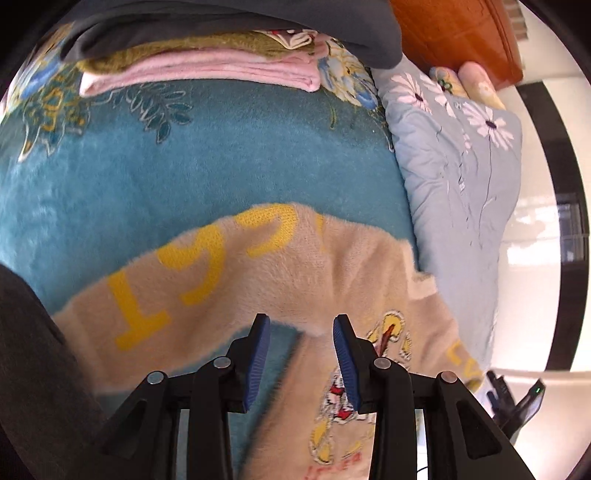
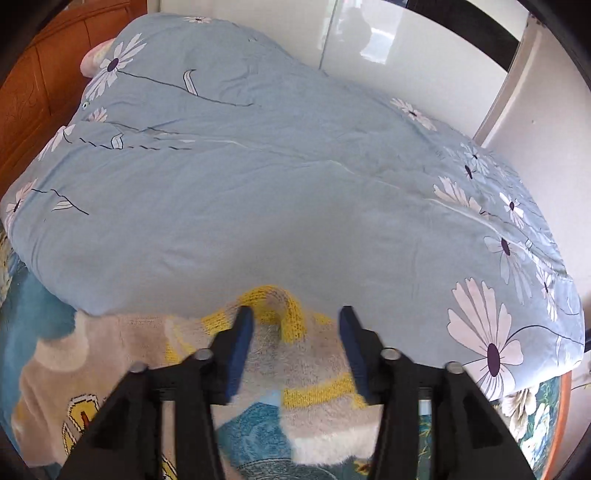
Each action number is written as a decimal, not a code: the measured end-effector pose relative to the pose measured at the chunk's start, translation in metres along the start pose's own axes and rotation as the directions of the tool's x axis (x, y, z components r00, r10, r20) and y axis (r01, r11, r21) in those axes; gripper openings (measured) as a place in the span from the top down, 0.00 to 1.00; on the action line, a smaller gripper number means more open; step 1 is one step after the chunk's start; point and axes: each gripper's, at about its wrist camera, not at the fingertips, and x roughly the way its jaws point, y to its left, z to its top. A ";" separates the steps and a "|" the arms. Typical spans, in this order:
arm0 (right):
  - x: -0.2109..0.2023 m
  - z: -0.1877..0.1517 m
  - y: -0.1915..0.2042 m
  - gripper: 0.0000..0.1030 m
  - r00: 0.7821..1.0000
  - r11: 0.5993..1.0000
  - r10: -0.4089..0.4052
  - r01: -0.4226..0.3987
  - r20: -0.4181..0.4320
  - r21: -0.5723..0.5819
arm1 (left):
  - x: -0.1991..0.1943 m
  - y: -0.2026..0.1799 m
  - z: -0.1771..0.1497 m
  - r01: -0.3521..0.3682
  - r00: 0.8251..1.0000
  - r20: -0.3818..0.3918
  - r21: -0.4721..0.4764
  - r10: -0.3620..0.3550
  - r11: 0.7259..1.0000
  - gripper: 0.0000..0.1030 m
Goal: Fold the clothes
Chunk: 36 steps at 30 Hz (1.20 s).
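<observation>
A fuzzy beige sweater (image 1: 295,266) with yellow letters and a cartoon patch lies on the teal floral blanket (image 1: 184,166). My left gripper (image 1: 301,325) is open, its blue pads on either side of a sweater edge, just above the fabric. In the right wrist view the same sweater (image 2: 266,362) lies bunched with a raised yellow-knit fold (image 2: 280,299) at its far edge. My right gripper (image 2: 295,317) is open and hovers over that fold, holding nothing.
A folded pink and olive pile (image 1: 207,66) and a dark garment (image 1: 240,26) lie at the far side of the blanket. A pale blue flowered duvet (image 2: 277,177) is heaped beside the sweater. A wooden headboard (image 1: 458,33) stands behind.
</observation>
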 end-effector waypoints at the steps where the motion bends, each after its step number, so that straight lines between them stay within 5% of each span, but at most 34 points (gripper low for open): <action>1: -0.011 -0.003 -0.001 0.35 0.999 1.000 -0.008 0.008 0.048 -0.011 | 0.003 -0.002 -0.003 0.022 1.000 0.005 -0.013 -0.022 1.000 0.52; 4: -0.049 -0.024 -0.006 0.35 0.989 1.000 0.015 -0.012 0.150 -0.019 | 0.018 -0.002 -0.007 0.036 0.999 0.007 -0.048 -0.036 0.998 0.45; 8: -0.078 -0.083 -0.010 0.32 0.973 0.984 0.171 -0.178 0.155 0.032 | 0.033 0.016 -0.002 0.035 0.999 0.019 -0.166 -0.033 0.986 0.44; 11: -0.068 -0.141 -0.001 0.31 0.965 0.963 0.260 -0.262 0.027 0.069 | 0.036 0.031 0.010 0.045 0.998 0.055 -0.240 -0.033 0.970 0.42; 16: -0.034 -0.224 0.007 0.31 0.922 0.938 0.324 -0.285 -0.211 0.197 | 0.049 0.047 0.027 -0.079 0.995 0.027 -0.398 0.097 0.914 0.42; 20: -0.023 -0.249 0.018 0.32 0.879 0.914 0.378 -0.303 -0.292 0.270 | 0.046 0.007 0.034 -0.236 0.960 0.103 -0.204 0.260 0.950 0.49; 21: -0.026 -0.247 0.022 0.32 0.879 0.914 0.383 -0.317 -0.284 0.253 | 0.045 -0.002 0.034 -0.279 0.945 0.133 -0.152 0.299 0.948 0.57; 22: -0.029 -0.244 0.025 0.32 0.881 0.915 0.386 -0.328 -0.275 0.234 | 0.045 -0.012 0.034 -0.322 0.928 0.165 -0.100 0.335 0.941 0.77; 26: -0.039 -0.227 0.028 0.32 0.872 0.897 0.429 -0.380 -0.235 0.228 | 0.043 -0.041 0.025 -0.428 0.873 0.294 0.079 0.389 0.900 0.85; 28: -0.040 -0.224 0.028 0.32 0.869 0.892 0.439 -0.391 -0.228 0.227 | 0.037 -0.068 0.006 -0.496 0.827 0.413 0.217 0.381 0.841 0.86; 29: -0.041 -0.224 0.029 0.32 0.869 0.892 0.439 -0.393 -0.228 0.222 | 0.036 -0.089 -0.009 -0.538 0.797 0.495 0.318 0.347 0.781 0.86; 31: -0.041 -0.225 0.030 0.31 0.869 0.895 0.436 -0.393 -0.233 0.211 | 0.044 -0.127 -0.049 -0.606 0.760 0.604 0.523 0.240 0.599 0.86; 32: -0.040 -0.226 0.031 0.31 0.867 0.895 0.437 -0.393 -0.239 0.210 | 0.053 -0.140 -0.067 -0.612 0.767 0.610 0.602 0.199 0.513 0.86; 33: -0.039 -0.228 0.031 0.31 0.863 0.894 0.440 -0.395 -0.247 0.213 | 0.065 -0.147 -0.079 -0.592 0.794 0.579 0.664 0.188 0.457 0.86; 36: -0.035 -0.232 0.030 0.32 0.849 0.883 0.457 -0.396 -0.266 0.252 | 0.111 -0.150 -0.100 -0.497 0.866 0.420 0.786 0.271 0.368 0.84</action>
